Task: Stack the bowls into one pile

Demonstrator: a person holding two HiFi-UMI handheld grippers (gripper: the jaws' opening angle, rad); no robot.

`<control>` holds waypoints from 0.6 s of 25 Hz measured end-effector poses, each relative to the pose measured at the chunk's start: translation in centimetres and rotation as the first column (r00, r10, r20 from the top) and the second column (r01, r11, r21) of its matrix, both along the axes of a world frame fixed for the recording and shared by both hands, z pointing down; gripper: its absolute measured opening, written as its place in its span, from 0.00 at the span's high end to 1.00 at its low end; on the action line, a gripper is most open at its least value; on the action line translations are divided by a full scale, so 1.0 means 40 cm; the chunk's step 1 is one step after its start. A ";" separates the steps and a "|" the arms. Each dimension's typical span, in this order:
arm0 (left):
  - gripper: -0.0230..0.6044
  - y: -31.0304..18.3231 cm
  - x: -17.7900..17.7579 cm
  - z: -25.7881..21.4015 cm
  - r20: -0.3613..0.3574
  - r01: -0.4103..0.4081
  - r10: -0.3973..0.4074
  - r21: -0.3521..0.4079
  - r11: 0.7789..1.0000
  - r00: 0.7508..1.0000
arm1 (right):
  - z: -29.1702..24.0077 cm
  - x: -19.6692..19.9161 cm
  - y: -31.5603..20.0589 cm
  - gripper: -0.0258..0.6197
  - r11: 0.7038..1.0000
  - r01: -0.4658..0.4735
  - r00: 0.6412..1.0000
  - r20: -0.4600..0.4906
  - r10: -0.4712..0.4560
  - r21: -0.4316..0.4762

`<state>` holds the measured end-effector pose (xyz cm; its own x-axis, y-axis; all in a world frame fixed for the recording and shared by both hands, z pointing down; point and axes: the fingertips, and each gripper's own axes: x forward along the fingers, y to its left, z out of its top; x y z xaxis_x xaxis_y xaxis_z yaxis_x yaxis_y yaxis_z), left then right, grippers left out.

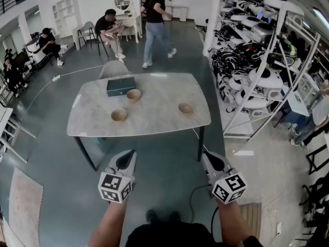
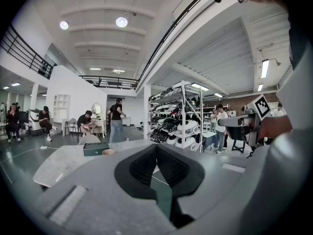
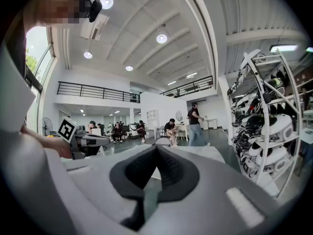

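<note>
Three tan bowls stand apart on the pale marble table point(image 1: 154, 125): one point(image 1: 133, 94) beside a dark green box, one point(image 1: 119, 115) nearer the left front, one point(image 1: 185, 108) on the right. Both grippers hang in front of the table's near edge, well short of the bowls. My left gripper point(image 1: 129, 156) is shut with nothing in it, and my right gripper point(image 1: 207, 157) is shut and empty too. In the left gripper view the jaws point(image 2: 156, 147) meet, with one bowl point(image 2: 108, 152) far ahead. In the right gripper view the jaws point(image 3: 156, 149) also meet.
A dark green box point(image 1: 121, 85) lies at the table's back left. A grey chair point(image 1: 113, 68) stands behind the table. A tall white rack point(image 1: 257, 60) of gear fills the right side. One person walks beyond the table, others sit at the left. A cable point(image 1: 198, 194) lies on the floor.
</note>
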<state>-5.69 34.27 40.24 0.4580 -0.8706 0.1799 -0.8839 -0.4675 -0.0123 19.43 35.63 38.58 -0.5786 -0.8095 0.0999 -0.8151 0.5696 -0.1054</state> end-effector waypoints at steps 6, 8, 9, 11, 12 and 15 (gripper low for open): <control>0.95 0.002 0.016 0.016 0.001 -0.010 0.010 -0.006 1.000 1.000 | 0.012 -0.002 0.002 0.96 1.000 0.010 1.000 -0.006 -0.010 0.004; 0.95 0.004 0.029 0.018 0.002 -0.012 0.012 -0.011 1.000 1.000 | 0.013 0.007 0.004 0.96 1.000 0.012 1.000 -0.007 -0.012 0.004; 0.95 0.006 0.035 0.019 0.003 -0.013 0.013 -0.013 1.000 1.000 | 0.014 0.012 0.006 0.96 1.000 0.012 1.000 -0.006 -0.012 0.003; 0.95 0.009 0.046 0.021 0.004 -0.015 0.015 -0.017 1.000 1.000 | 0.016 0.023 0.010 0.96 1.000 0.011 1.000 -0.002 -0.011 0.003; 0.95 0.012 0.052 0.021 0.004 -0.016 0.016 -0.018 1.000 1.000 | 0.016 0.028 0.012 0.96 1.000 0.011 1.000 0.000 -0.011 0.002; 0.95 0.021 0.069 0.019 0.007 -0.015 0.015 -0.017 1.000 1.000 | 0.017 0.045 0.021 0.96 1.000 0.016 1.000 0.012 -0.016 0.003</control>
